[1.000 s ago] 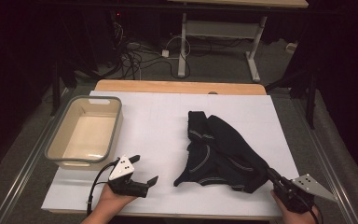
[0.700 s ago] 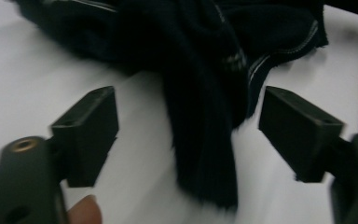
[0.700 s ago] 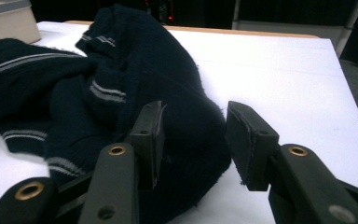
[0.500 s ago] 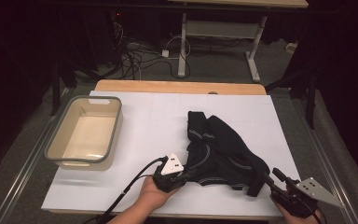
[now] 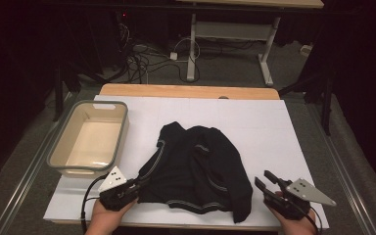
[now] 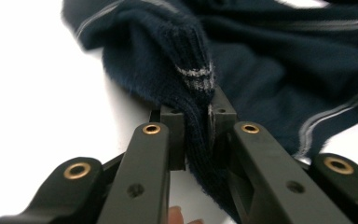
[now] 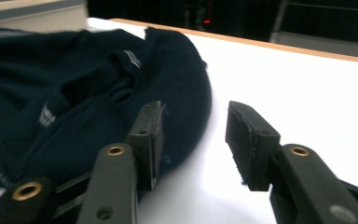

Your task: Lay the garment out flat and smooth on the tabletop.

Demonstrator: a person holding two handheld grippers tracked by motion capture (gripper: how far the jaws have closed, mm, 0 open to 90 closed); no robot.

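A dark navy knitted sweater (image 5: pixel 196 166) with thin pale stripes lies crumpled on the white table top (image 5: pixel 254 127). My left gripper (image 5: pixel 136 187) sits at the sweater's near left corner, shut on a ribbed edge of the sweater (image 6: pixel 196 116) that stands pinched between its jaws. My right gripper (image 5: pixel 265 182) rests near the front right of the table, open, just right of the sweater's near right corner. Nothing lies between its pads (image 7: pixel 249 140); the left pad sits against the sweater's dark edge (image 7: pixel 177 93).
A beige plastic bin (image 5: pixel 89 139) with a grey rim stands empty at the table's left side. A wooden strip (image 5: pixel 186 91) runs along the far edge. Beyond the table are cables and a white desk frame (image 5: pixel 227 34) on the floor.
My left gripper reached right to the sweater, shut on its edge and dragged it left toward the table's middle. The sweater has spread out. My right gripper stayed near the front right corner.
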